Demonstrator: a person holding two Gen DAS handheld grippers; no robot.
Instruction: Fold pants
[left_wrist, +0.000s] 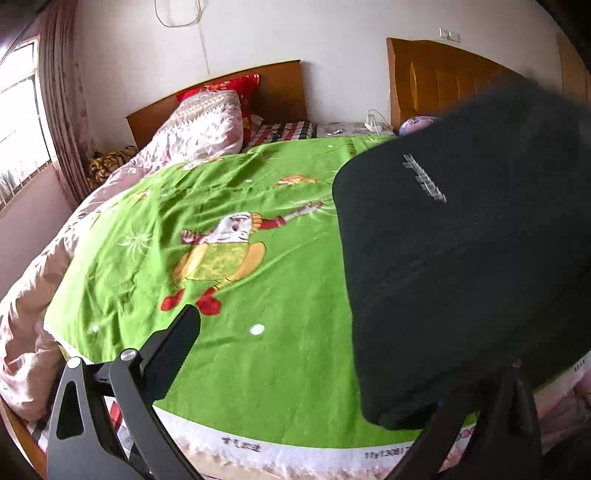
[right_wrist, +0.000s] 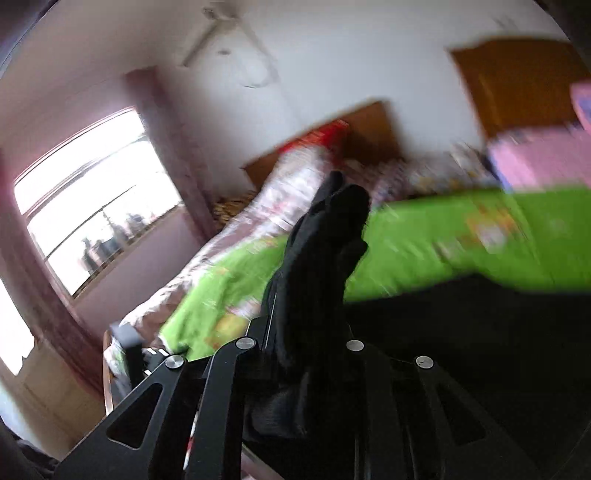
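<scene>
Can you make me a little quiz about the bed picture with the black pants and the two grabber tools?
1. True or false: the right tool is shut on the black pants.
2. What colour is the blanket under the pants? A) blue B) green C) yellow
3. Fill in: the left tool is wide ____, with nothing pinched between its fingers.

Key
1. True: black cloth is bunched between its fingers.
2. B: bright green, with a cartoon figure on it.
3. Open: one finger shows over the blanket, the other is mostly behind the pants.
</scene>
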